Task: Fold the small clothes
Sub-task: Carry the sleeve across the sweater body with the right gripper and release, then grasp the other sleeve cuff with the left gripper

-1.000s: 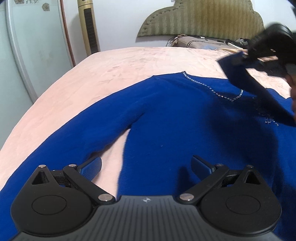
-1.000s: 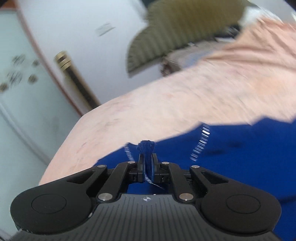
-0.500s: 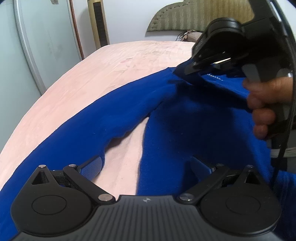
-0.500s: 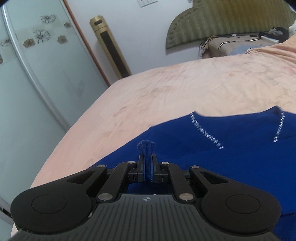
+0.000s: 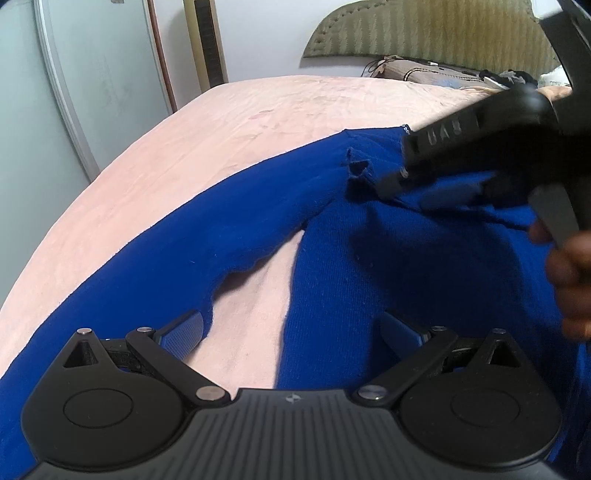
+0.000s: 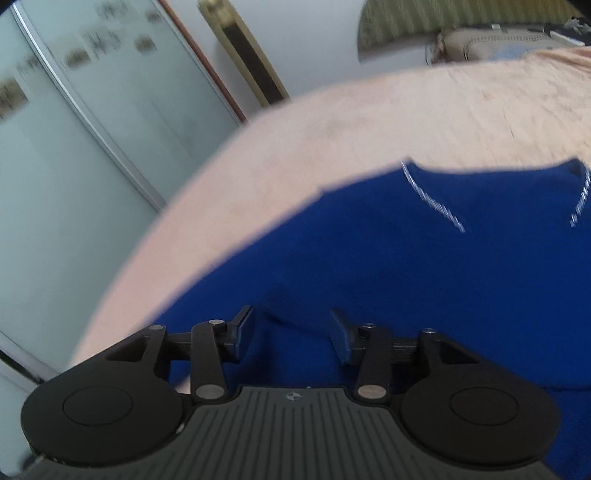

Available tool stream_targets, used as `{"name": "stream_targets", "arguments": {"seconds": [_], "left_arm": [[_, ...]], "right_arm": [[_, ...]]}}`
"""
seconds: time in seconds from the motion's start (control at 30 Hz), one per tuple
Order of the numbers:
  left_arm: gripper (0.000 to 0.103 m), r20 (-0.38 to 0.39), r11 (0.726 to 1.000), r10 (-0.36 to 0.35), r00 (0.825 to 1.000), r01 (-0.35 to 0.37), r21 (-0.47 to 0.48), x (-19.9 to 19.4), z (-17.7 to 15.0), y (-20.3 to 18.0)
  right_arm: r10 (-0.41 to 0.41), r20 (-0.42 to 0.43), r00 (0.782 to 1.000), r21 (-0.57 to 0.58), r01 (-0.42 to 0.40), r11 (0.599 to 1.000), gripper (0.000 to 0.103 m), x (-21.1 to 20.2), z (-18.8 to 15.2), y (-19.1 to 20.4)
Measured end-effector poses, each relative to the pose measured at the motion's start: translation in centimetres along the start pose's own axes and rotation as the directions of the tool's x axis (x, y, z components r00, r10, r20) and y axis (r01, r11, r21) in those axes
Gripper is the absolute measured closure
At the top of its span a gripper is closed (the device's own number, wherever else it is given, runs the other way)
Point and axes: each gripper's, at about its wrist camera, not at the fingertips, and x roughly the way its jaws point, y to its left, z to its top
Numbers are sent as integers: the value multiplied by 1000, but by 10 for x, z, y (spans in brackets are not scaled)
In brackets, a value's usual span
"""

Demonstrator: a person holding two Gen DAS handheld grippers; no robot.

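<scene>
A blue sweater (image 5: 369, 266) lies spread on the pink bed (image 5: 229, 122), one sleeve (image 5: 177, 251) running out to the lower left. My left gripper (image 5: 291, 328) stands open just above the gap between sleeve and body, gripping nothing. Over the sweater's shoulder, a person's hand (image 5: 569, 277) holds my right gripper (image 5: 417, 184), with a small peak of released cloth (image 5: 358, 168) in front of it. In the right wrist view the right gripper (image 6: 291, 336) has its jaws opening; blue fabric lies beneath them, but the pads are not pressing it. The beaded neckline (image 6: 436, 203) lies beyond.
The bed's left edge (image 5: 74, 206) drops off towards frosted sliding doors (image 5: 92, 92). A gold tower fan (image 5: 207, 40) stands by the wall. At the far end are a green headboard (image 5: 424, 29) and a bag (image 5: 417, 72).
My right gripper swept left across the sweater, shut on a pinch of blue cloth, then came down at the shoulder and opened, letting the cloth go. The left gripper stayed open and nearly still.
</scene>
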Motion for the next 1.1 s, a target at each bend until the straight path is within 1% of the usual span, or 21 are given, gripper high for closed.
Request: {"name": "stream_targets", "arguments": {"seconds": [0.03, 0.07, 0.1, 0.13, 0.17, 0.23, 0.3, 0.37, 0.43, 0.5, 0.57, 0.7, 0.9, 1.0, 1.1], "left_arm": [[0, 1, 1000, 3, 1000, -3, 2, -2, -1, 0], [0, -1, 1000, 8, 1000, -8, 5, -2, -1, 0], [0, -3, 1000, 13, 1000, -13, 7, -2, -1, 0], [0, -4, 1000, 16, 1000, -16, 7, -2, 0, -1], [0, -4, 1000, 19, 1000, -19, 7, -3, 0, -1], [0, -2, 1000, 23, 1000, -23, 3, -3, 1, -1], [0, -2, 1000, 26, 1000, -26, 1, -4, 1, -1], [0, -4, 1000, 31, 1000, -31, -1, -3, 1, -2], [0, -9, 999, 34, 999, -34, -3, -3, 1, -4], [0, -12, 999, 36, 999, -36, -5, -4, 1, -6], [0, -13, 999, 43, 999, -43, -5, -5, 0, -7], [0, -17, 997, 72, 997, -72, -10, -6, -1, -10], [0, -30, 994, 99, 995, -101, -40, -7, -1, -13], [0, -28, 991, 106, 994, -108, -83, -11, -2, -11], [0, -13, 982, 101, 995, -101, -161, -18, -6, -2]], "right_arm": [[-2, 8, 1000, 9, 2, 1000, 54, -4, -2, -1], [13, 21, 1000, 14, -13, 1000, 54, -12, -5, 0], [32, 38, 999, 9, -32, 999, 52, -20, -7, 2], [38, 56, 998, -3, -38, 999, 48, -28, -8, 4], [29, 77, 997, -21, -28, 999, 45, -37, -12, 7], [-35, 113, 993, -70, 43, 997, 28, -53, -19, 12], [-110, 143, 984, -127, 129, 984, 25, -67, -30, 17], [-172, 175, 969, -189, 205, 960, 22, -81, -42, 22], [-220, 203, 954, -239, 266, 934, 12, -95, -55, 22], [-259, 215, 942, -259, 310, 915, 7, -105, -62, 16], [-282, 217, 935, -264, 334, 905, 7, -114, -73, 11], [-295, 205, 933, -224, 338, 914, 5, -125, -87, -9], [-318, 211, 924, -206, 360, 910, 5, -123, -104, -28], [-323, 224, 920, -198, 367, 909, 5, -119, -107, -35], [-326, 228, 917, -188, 370, 910, 5, -119, -114, -44]]}}
